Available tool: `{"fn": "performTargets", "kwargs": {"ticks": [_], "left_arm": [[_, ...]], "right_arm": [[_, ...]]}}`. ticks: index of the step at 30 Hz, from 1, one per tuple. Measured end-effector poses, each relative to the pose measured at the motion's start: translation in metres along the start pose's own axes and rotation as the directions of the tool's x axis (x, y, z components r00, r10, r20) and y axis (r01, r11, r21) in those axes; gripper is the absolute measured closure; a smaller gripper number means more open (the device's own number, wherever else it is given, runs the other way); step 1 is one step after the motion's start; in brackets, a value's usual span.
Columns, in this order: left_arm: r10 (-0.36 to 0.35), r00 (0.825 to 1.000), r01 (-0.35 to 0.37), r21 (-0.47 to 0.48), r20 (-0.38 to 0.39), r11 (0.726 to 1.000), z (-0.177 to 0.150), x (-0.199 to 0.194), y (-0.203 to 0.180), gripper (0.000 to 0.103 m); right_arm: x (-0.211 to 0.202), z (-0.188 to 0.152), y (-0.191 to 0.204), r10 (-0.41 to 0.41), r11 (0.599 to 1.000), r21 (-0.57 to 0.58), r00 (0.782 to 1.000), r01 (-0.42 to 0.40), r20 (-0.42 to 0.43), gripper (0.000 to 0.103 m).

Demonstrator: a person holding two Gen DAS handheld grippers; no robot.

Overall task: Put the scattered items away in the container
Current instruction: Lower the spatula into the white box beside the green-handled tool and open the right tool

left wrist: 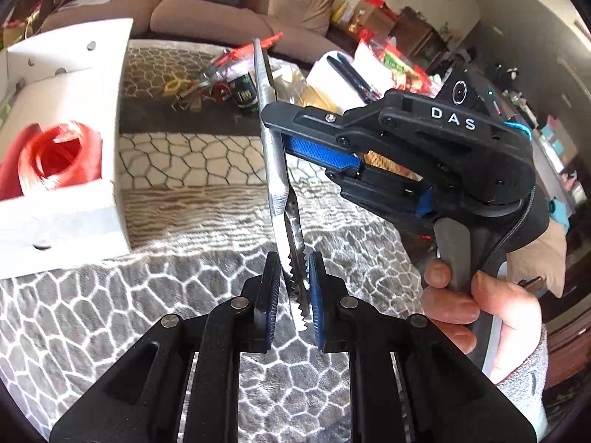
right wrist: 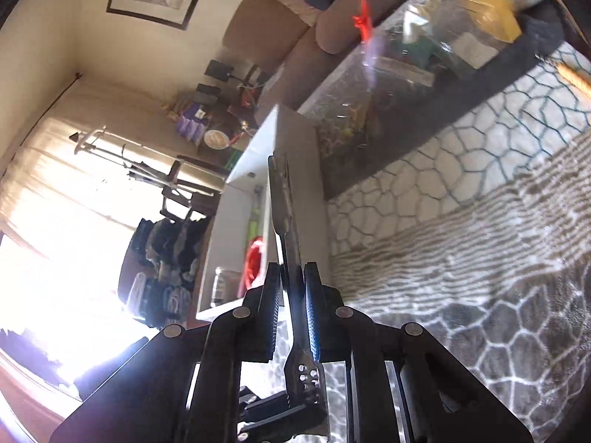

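A pair of metal tongs with serrated tips hangs in the air above the patterned blanket. My left gripper is shut on the toothed tips. My right gripper, held by a hand, is shut across the tongs' arms further up. The white box stands to the left with a red ribbon roll inside. In the right wrist view my right gripper clamps the tongs, which point toward the white box and red roll.
The grey and white patterned blanket covers the surface. At its far end lie several small items: a yellow clip, a dark can, bags and packets. A brown sofa stands behind.
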State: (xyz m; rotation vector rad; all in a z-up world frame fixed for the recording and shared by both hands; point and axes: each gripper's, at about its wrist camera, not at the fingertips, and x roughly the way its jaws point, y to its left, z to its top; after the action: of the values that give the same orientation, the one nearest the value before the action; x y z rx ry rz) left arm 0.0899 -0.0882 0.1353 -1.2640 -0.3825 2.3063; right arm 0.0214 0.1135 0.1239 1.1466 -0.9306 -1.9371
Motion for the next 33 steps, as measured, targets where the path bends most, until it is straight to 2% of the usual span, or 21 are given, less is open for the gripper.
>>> {"fn": "performTargets", "kwargs": {"ticks": [5, 12, 18, 21, 23, 26, 28, 30, 31, 32, 33], "left_arm": [[0.015, 0.997, -0.013, -0.034, 0.077, 0.999, 0.044, -0.052, 0.038, 0.088], [0.137, 0.981, -0.13, -0.058, 0.135, 0.99, 0.109, -0.108, 0.12, 0.088], [0.232, 0.971, -0.223, -0.123, 0.064, 0.967, 0.149, -0.094, 0.218, 0.088], [0.302, 0.953, -0.296, -0.148, 0.018, 0.944, 0.159, -0.077, 0.263, 0.089], [0.313, 0.95, -0.309, -0.161, 0.001, 0.937, 0.157, -0.07, 0.285, 0.089], [0.321, 0.947, -0.315, -0.174, 0.004, 0.933, 0.153, -0.07, 0.306, 0.089], [0.329, 0.944, -0.323, -0.186, 0.003, 0.928, 0.15, -0.072, 0.319, 0.087], [0.33, 0.944, -0.322, -0.202, 0.003, 0.925, 0.146, -0.076, 0.33, 0.081], [0.332, 0.943, -0.325, -0.213, -0.004, 0.921, 0.145, -0.078, 0.334, 0.075], [0.335, 0.942, -0.328, -0.224, -0.011, 0.918, 0.143, -0.079, 0.339, 0.068], [0.333, 0.943, -0.326, -0.233, -0.013, 0.916, 0.141, -0.081, 0.342, 0.066]], "right_arm": [[0.043, 0.026, 0.083, 0.005, 0.991, -0.133, 0.999, -0.01, -0.038, 0.09], [0.136, 0.062, 0.159, 0.042, 0.981, -0.188, 0.995, -0.057, -0.087, 0.09], [0.239, 0.093, 0.171, 0.045, 0.986, -0.152, 0.992, -0.063, -0.119, 0.09], [0.295, 0.104, 0.159, -0.018, 0.99, -0.138, 0.987, -0.004, -0.157, 0.091], [0.323, 0.109, 0.149, -0.076, 0.989, -0.142, 0.98, 0.05, -0.182, 0.09], [0.354, 0.112, 0.134, -0.228, 0.962, -0.202, 0.951, 0.186, -0.21, 0.087], [0.372, 0.111, 0.122, -0.329, 0.93, -0.249, 0.914, 0.271, -0.236, 0.085], [0.389, 0.109, 0.104, -0.378, 0.918, -0.243, 0.877, 0.314, -0.297, 0.069], [0.398, 0.106, 0.095, -0.387, 0.918, -0.234, 0.857, 0.321, -0.341, 0.055], [0.407, 0.104, 0.089, -0.398, 0.915, -0.229, 0.84, 0.333, -0.369, 0.053], [0.413, 0.102, 0.084, -0.41, 0.91, -0.229, 0.827, 0.345, -0.384, 0.053]]}}
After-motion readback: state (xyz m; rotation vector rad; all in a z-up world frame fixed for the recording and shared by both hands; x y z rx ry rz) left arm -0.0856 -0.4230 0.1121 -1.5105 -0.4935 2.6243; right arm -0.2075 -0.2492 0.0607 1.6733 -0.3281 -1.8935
